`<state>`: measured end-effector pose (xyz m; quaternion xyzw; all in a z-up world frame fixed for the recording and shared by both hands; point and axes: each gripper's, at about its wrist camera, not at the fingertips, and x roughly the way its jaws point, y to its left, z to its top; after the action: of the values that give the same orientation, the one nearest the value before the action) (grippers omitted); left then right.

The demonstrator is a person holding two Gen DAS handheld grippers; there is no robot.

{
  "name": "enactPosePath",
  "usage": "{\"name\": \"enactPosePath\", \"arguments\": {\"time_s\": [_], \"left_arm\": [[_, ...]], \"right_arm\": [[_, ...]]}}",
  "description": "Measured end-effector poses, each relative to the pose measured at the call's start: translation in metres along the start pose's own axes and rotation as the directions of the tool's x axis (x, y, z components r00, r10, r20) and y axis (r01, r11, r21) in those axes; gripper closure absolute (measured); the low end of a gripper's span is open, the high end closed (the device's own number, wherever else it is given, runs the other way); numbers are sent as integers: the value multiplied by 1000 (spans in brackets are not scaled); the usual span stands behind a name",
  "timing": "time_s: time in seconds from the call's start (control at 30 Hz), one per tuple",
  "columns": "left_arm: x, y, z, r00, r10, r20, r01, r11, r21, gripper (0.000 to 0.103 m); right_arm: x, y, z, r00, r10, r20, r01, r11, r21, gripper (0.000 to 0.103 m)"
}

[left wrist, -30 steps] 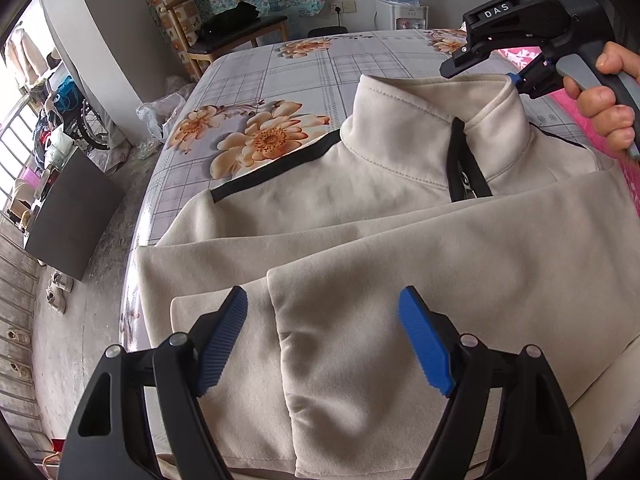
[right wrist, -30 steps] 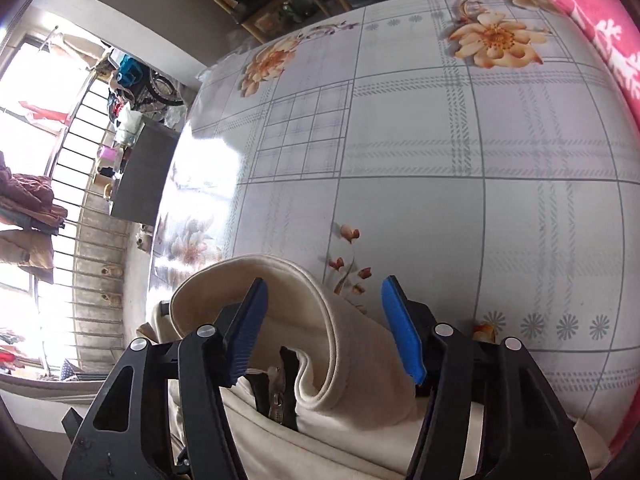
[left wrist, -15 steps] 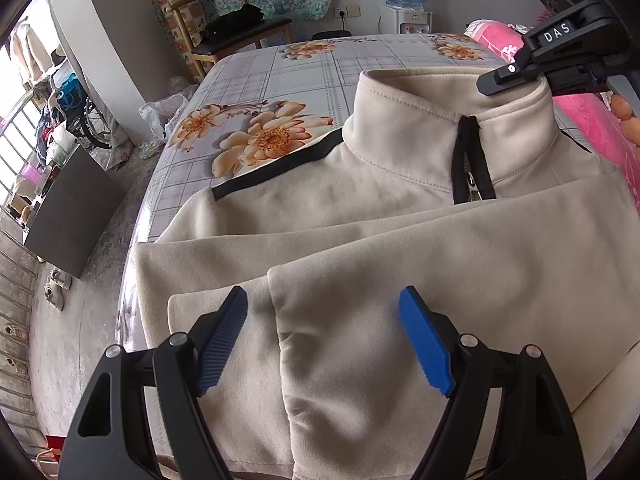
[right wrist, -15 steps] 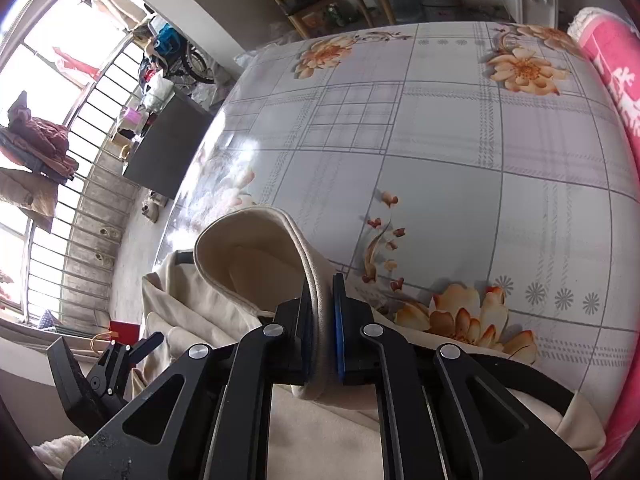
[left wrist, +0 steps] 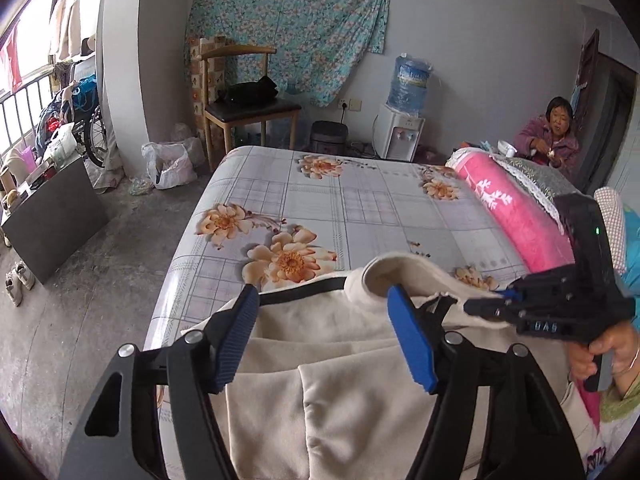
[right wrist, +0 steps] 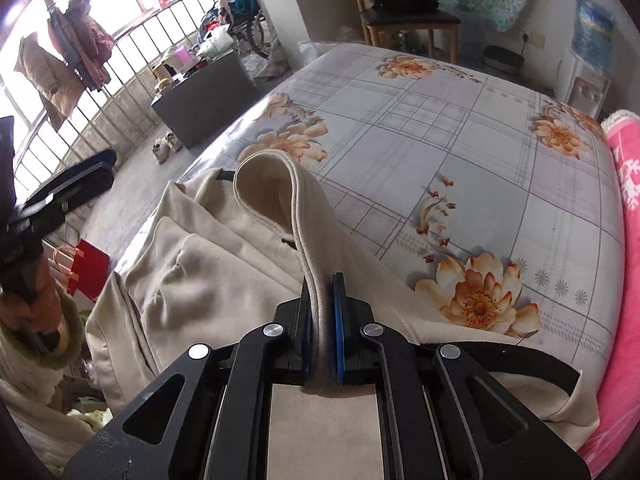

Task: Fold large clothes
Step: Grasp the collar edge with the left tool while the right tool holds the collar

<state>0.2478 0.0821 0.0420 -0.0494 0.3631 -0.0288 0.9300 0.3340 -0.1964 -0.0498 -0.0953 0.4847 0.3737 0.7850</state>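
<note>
A cream fleece jacket with black trim lies on the near part of the bed, sleeves folded over its front. It also shows in the right wrist view. My left gripper is open and empty, held above the jacket's folded front. My right gripper is shut on the jacket's stand-up collar and holds it lifted off the bed. The right gripper also shows in the left wrist view, pinching the collar at the right.
The bed has a grey checked sheet with orange flowers. A pink blanket lies along its right side. A chair, a water dispenser and a seated person are beyond the bed. A grey cabinet stands on the floor left.
My right gripper has closed on the collar and lifted it toward me. My left gripper has risen and tilted up, still open, so more of the room shows.
</note>
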Motion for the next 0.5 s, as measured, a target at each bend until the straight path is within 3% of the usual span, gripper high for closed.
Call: {"name": "enactPosePath", "arguments": {"time_s": [0.1, 0.23, 0.37, 0.5], "left_arm": [[17, -4, 10, 997, -73, -14, 72, 997, -31, 53], [55, -16, 8, 982, -159, -101, 154, 987, -55, 68], [90, -37, -15, 956, -159, -248, 167, 986, 10, 78], [110, -41, -53, 927, -116, -356, 145, 988, 57, 88]], "right_arm": [[6, 18, -14, 1000, -23, -15, 22, 996, -87, 96], [14, 33, -30, 998, -55, -34, 48, 981, -190, 95], [20, 39, -45, 995, -90, -49, 73, 960, -272, 95], [22, 32, -53, 992, -96, -80, 73, 963, -258, 93]]}}
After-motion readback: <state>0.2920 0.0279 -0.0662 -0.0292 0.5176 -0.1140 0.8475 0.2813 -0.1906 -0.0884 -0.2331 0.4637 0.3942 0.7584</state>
